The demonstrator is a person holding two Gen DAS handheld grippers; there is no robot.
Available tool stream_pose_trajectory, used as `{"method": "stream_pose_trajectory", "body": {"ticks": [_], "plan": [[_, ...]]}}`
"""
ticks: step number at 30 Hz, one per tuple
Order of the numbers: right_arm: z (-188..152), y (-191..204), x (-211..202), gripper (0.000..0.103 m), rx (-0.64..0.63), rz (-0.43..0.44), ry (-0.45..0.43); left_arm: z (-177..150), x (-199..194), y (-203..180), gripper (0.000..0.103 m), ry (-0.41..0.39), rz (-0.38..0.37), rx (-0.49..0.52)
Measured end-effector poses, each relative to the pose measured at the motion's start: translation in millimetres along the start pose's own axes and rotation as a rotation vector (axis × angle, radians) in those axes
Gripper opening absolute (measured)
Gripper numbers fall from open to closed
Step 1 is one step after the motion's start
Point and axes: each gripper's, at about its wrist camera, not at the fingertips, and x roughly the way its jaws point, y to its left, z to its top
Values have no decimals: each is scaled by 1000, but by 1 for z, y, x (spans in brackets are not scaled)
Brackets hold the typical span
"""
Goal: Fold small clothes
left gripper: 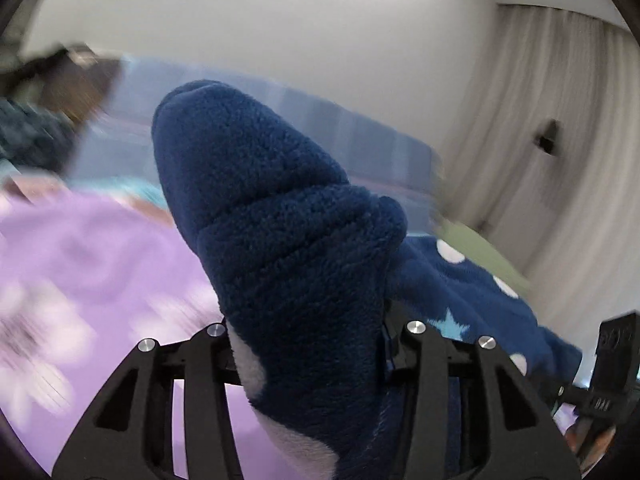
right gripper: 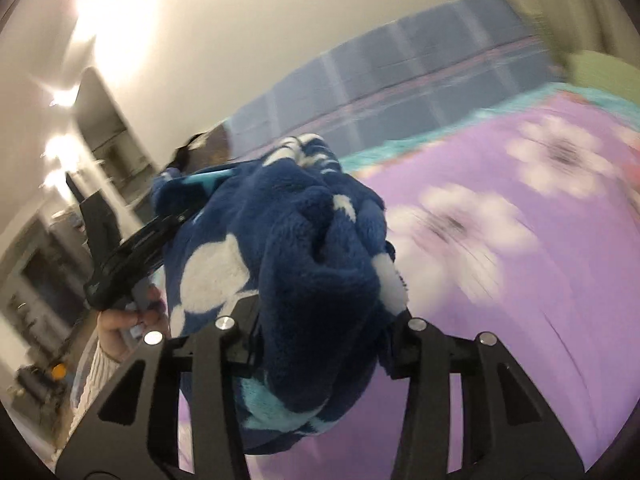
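Observation:
A small dark-blue fleece garment (left gripper: pixel 280 216) with white dots and light-blue stars is lifted above the bed. My left gripper (left gripper: pixel 316 356) is shut on one bunched end of it; the fabric stands up between the fingers and hides the tips. My right gripper (right gripper: pixel 320 344) is shut on another part of the same garment (right gripper: pixel 304 248), which bulges over the fingers. The right gripper also shows at the right edge of the left wrist view (left gripper: pixel 612 364). The left gripper, in a hand, shows in the right wrist view (right gripper: pixel 132 256).
A purple bedspread with white flowers (right gripper: pixel 520 240) lies below, with a teal border (right gripper: pixel 400 148). A blue padded headboard (right gripper: pixel 400 76) stands behind it. A green pillow (right gripper: pixel 600 76) lies at the bed's corner. Curtains (left gripper: pixel 560 140) hang on the right. Both views are motion-blurred.

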Motion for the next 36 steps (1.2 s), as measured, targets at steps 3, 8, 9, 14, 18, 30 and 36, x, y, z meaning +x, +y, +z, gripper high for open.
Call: {"method": "stream_pose_trajectory", "body": {"ticks": [3, 8, 9, 14, 18, 30, 36], "plan": [[61, 3, 94, 43, -15, 37, 53, 30, 20, 31, 48, -33, 145, 1], [102, 12, 221, 43, -60, -56, 48, 28, 80, 81, 49, -23, 297, -62], [100, 13, 236, 43, -59, -74, 50, 21, 93, 91, 50, -8, 316, -87], [61, -16, 330, 66, -48, -355, 187, -35, 158, 133, 62, 202, 511, -121], [31, -40, 327, 71, 37, -296, 235, -55, 139, 133, 80, 184, 563, -67], [-21, 56, 117, 88, -375, -331, 26, -73, -7, 35, 102, 44, 393, 130], [-84, 92, -15, 101, -427, -347, -143, -112, -104, -40, 102, -23, 375, 176]]}}
